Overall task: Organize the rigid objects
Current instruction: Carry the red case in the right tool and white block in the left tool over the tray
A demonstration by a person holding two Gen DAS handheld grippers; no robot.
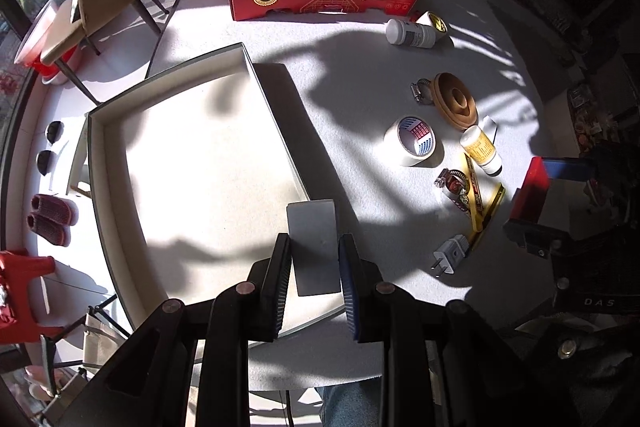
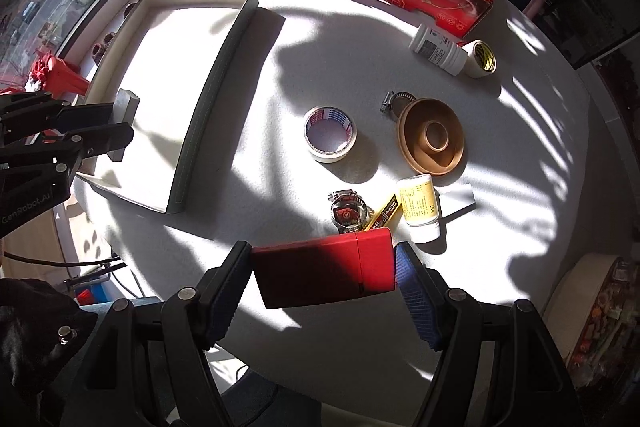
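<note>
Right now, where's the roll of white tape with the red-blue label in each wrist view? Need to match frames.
Left wrist: white tape roll sits right of centre on the table, right of the white tray.
Right wrist: same roll sits near centre, again right of the tray.
Shared landmark: the brown wooden disc lies just beyond or beside it in both.

A flat grey block [image 1: 315, 247] sits clamped in the left gripper [image 1: 315, 269] over the shallow white tray [image 1: 100, 119], at its 5 o'clock corner. A red box [image 2: 326, 269], lying flat, is pinched by the right gripper [image 2: 324, 267] above the bench [image 2: 280, 187].
</note>
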